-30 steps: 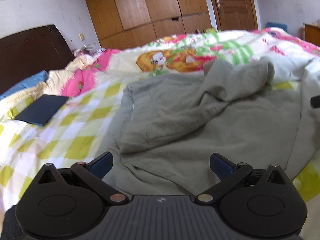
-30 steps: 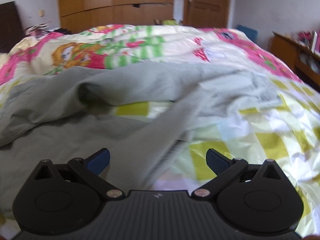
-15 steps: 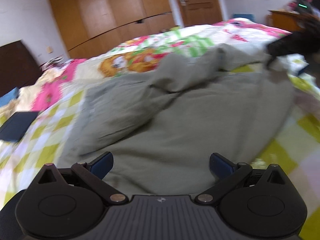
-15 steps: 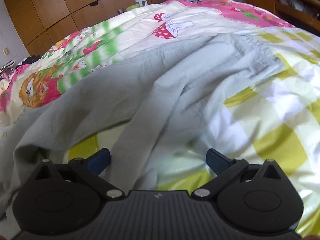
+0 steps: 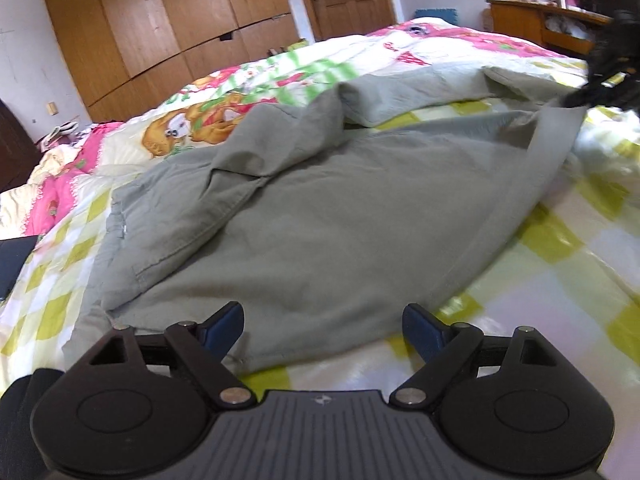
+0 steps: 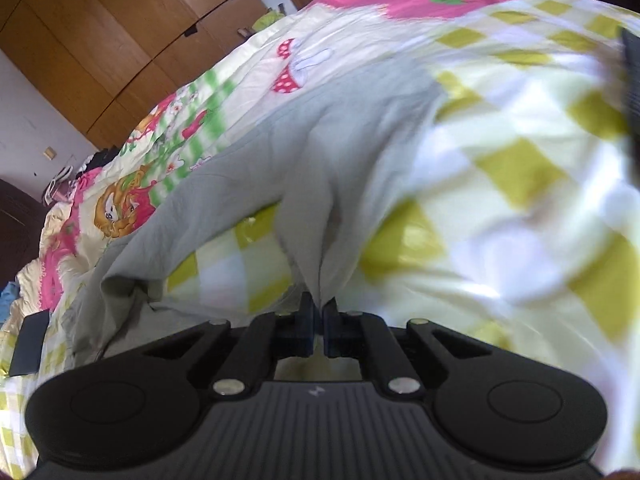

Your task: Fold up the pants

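Grey-green pants (image 5: pixel 328 216) lie rumpled on a checked bedspread, one leg bunched over the other. My left gripper (image 5: pixel 323 322) is open and empty, just above the near hem of the pants. My right gripper (image 6: pixel 319 312) is shut on a pinched fold of the pants (image 6: pixel 320 184) and lifts it into a ridge. In the left wrist view the right gripper (image 5: pixel 604 80) shows as a dark blurred shape at the far right, at the pants' edge.
The bed (image 5: pixel 560 280) has a yellow-checked and pink cartoon quilt. A dark flat tablet-like object (image 5: pixel 12 264) lies at the left edge. A wooden wardrobe (image 5: pixel 168 32) and door stand beyond the bed; a wooden desk (image 5: pixel 544 20) is at the right.
My right gripper has closed on a fold of the pants and pulled it up. The left gripper has swung right and stays open.
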A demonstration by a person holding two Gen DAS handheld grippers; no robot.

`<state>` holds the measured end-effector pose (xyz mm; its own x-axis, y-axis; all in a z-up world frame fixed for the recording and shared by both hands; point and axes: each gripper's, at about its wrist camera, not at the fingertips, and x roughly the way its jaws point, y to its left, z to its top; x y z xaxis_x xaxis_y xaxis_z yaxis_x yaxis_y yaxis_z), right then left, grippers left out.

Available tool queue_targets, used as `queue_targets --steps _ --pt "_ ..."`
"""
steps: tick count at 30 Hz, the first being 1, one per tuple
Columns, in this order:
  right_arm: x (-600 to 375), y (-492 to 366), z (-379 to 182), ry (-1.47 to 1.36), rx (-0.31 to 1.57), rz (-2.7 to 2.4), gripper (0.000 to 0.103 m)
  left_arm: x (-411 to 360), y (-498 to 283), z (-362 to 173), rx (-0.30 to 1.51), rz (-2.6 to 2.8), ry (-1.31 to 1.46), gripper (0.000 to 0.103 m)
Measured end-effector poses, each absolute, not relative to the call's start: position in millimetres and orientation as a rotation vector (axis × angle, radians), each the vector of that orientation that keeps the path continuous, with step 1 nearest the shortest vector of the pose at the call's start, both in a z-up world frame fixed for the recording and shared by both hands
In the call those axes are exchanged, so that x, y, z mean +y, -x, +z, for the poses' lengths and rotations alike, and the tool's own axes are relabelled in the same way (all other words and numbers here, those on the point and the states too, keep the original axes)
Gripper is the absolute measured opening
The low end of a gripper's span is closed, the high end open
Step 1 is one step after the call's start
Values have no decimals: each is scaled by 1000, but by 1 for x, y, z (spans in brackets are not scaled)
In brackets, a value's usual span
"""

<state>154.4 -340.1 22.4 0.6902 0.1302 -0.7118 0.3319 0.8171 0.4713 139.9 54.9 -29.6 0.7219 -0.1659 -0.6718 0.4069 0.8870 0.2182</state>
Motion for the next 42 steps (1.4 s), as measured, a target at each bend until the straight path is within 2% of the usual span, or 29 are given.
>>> queue_targets --steps 2,3,6,8,12,15,22,26,32,38,42 --pt "-352 -119 22 -642 815 -156 7 51 -128 -29 695 -350 -385 99" --pt "-357 -101 18 -650 830 -193 12 48 -122 -30 694 -361 -398 99" --pt "-362 -74 10 -504 881 -338 11 39 -109 -31 684 -372 -432 99" --pt "-363 -71 15 -424 870 -385 18 35 -106 -28 683 -375 -439 99" --pt "-361 -87 38 -411 760 -361 53 27 -105 -22 684 -378 -438 99" --pt "-351 -121 48 -344 691 -324 66 21 -105 -22 683 -378 -443 99" --pt "-355 -200 29 -292 824 -310 65 5 -104 -20 694 -403 -426 99" --pt "-384 -177 35 -354 754 -361 69 -6 -104 -16 667 -453 -421 99" --pt "-411 -171 16 -478 786 -380 68 -27 -104 -22 677 -513 -432 99" --pt "-382 -192 30 -325 818 -291 68 -43 -96 -21 677 -582 -434 99" --pt "-403 -177 31 -415 774 -344 68 -56 -85 -21 637 -629 -496 99"
